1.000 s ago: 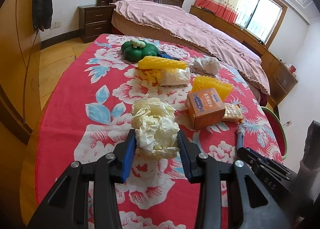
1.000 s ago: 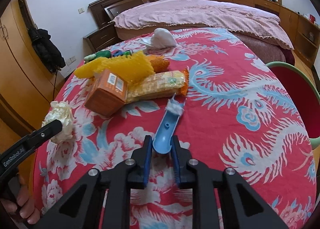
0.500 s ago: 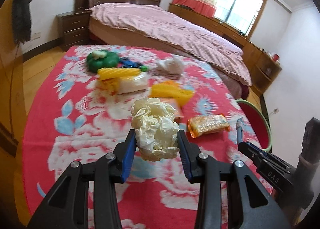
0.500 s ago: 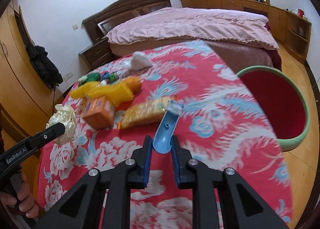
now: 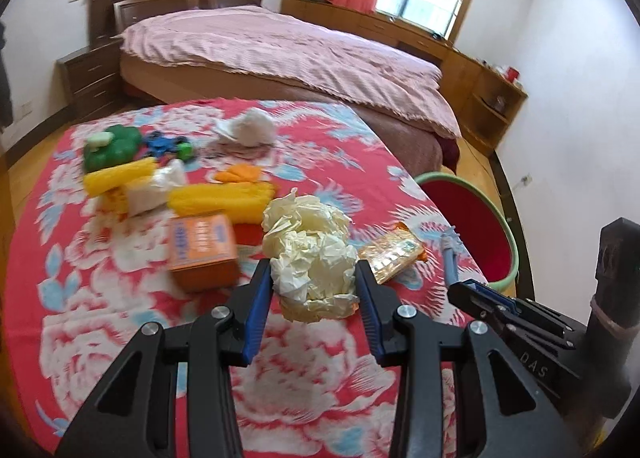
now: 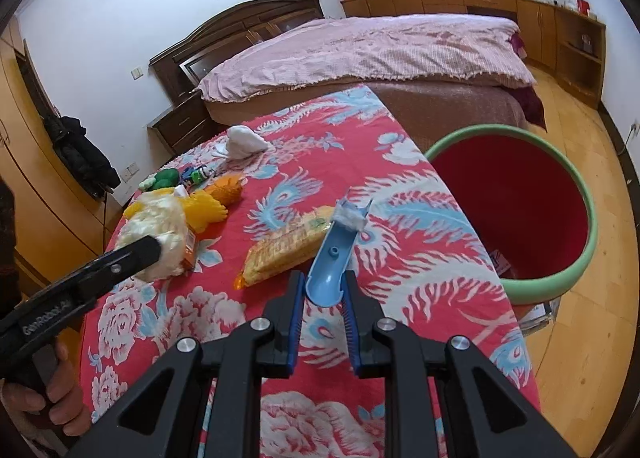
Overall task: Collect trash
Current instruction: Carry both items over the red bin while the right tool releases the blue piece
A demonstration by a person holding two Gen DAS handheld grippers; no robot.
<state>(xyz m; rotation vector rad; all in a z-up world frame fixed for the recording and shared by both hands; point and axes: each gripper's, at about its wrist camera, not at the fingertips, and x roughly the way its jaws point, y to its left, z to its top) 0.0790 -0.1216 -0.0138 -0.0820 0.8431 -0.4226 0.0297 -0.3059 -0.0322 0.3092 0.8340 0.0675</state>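
The left gripper [image 5: 314, 290] is clenched on a crumpled wad of cream paper [image 5: 310, 254], held clear above the red floral tabletop [image 5: 100, 318]. The right gripper [image 6: 322, 300] grips the near end of a blue plastic scoop [image 6: 330, 262], whose long axis runs straight ahead toward twelve o'clock, with a bit of white fluff [image 6: 350, 218] at its far tip. The relation that matters is where the bin lies: the red bin with a green rim [image 6: 576, 278] stands on the floor just off the tabletop's edge, at about two o'clock from the right gripper and about three o'clock from the left gripper. The right hand looks nearer to it, so its scoop probably goes in first, while the paper wad has to cross over the snack packet [image 5: 390, 252] to get there. An orange carton [image 5: 202, 252], yellow pieces [image 5: 224, 198] and a white tissue clump [image 5: 252, 126] lie on the tabletop uncollected.
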